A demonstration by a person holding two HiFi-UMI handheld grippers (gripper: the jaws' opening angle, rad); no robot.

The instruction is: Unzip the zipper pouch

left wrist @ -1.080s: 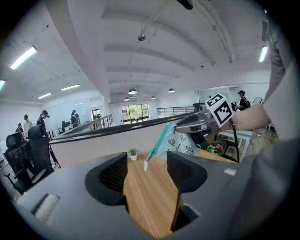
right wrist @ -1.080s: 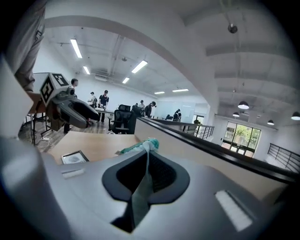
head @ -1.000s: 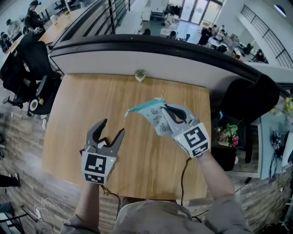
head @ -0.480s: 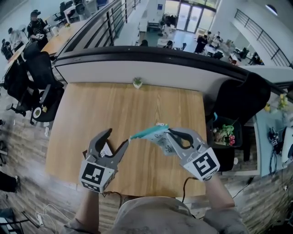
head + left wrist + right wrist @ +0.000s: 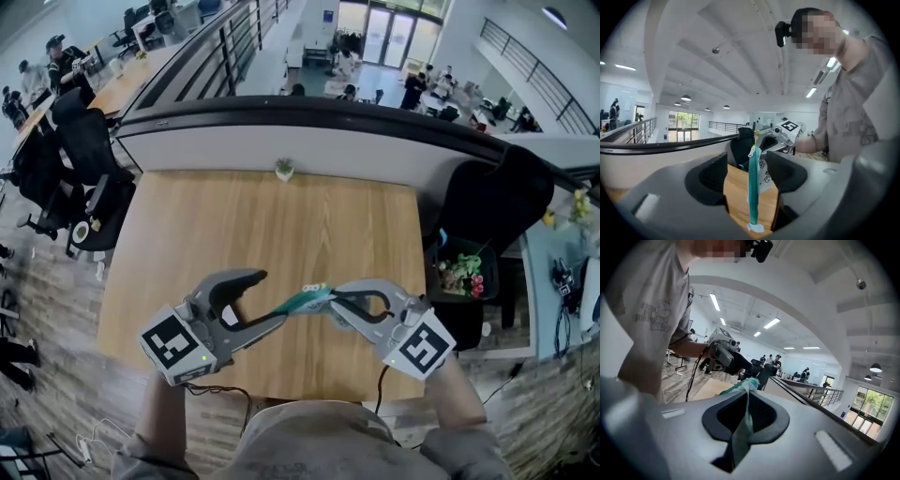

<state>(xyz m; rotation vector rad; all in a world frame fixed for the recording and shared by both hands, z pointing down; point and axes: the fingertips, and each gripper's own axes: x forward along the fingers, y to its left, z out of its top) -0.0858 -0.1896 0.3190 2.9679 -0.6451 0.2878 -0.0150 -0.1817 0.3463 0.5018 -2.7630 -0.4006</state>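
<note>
The zipper pouch (image 5: 305, 300) is a pale printed bag with a teal zipper edge, held in the air over the table's near edge. My right gripper (image 5: 331, 303) is shut on one end of it. In the right gripper view the pouch (image 5: 740, 432) is pinched between the closed jaws of the right gripper (image 5: 746, 397). My left gripper (image 5: 272, 297) lies on its side with its jaws apart around the pouch's free end. The left gripper view shows the teal zipper strip (image 5: 752, 187) running through the gap of the left gripper (image 5: 749, 164), and neither pad presses on it.
The wooden table (image 5: 262, 216) has a small potted plant (image 5: 284, 169) at its far edge. A black chair (image 5: 506, 206) and a bin with colourful items (image 5: 464, 272) stand to the right. Office chairs (image 5: 75, 141) stand at the left. A curved railing wall (image 5: 300, 131) runs behind.
Both grippers came down toward the table's near edge. The left gripper turned on its side and brought its open jaws around the pouch's free end. The right stayed shut on the pouch.
</note>
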